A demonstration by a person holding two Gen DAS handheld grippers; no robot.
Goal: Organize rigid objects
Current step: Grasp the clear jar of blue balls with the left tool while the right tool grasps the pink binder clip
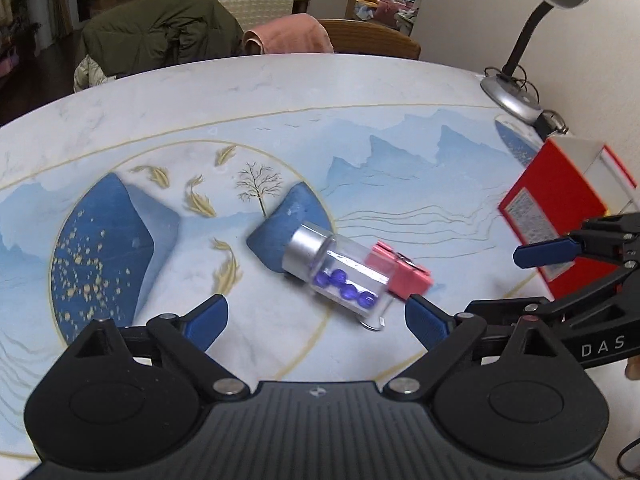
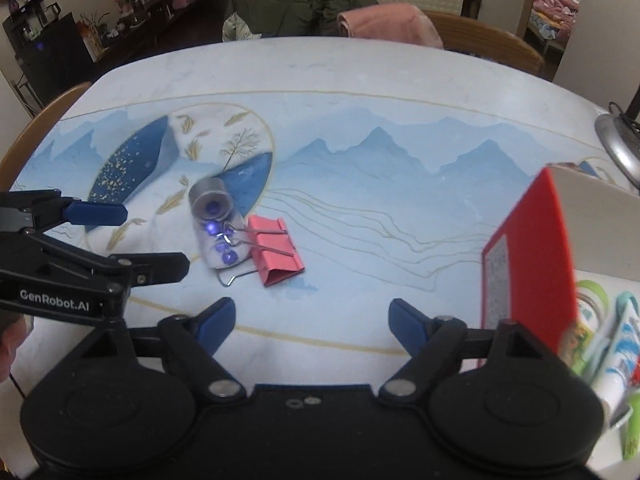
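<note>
A vial (image 1: pixel 335 271) lies on its side on the table (image 1: pixel 280 92), touching a binder clip (image 1: pixel 402 274) on its right. A box (image 1: pixel 560 216) stands at the table's right edge, well apart from both, with a lamp (image 1: pixel 516 92) behind it. Chairs (image 1: pixel 372 38) stand behind the table. The left gripper (image 1: pixel 316 320) hangs before the vial; the right gripper (image 2: pixel 310 324) hangs before the clip, left of the box.

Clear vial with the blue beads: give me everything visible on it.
The vial is a small clear cylinder, plastic or glass, with a silver metallic cap at its far end and several blue beads loose inside. It lies on its side on the printed table, against a pink binder clip whose wire handles reach it. Neither gripper touches it.
</note>
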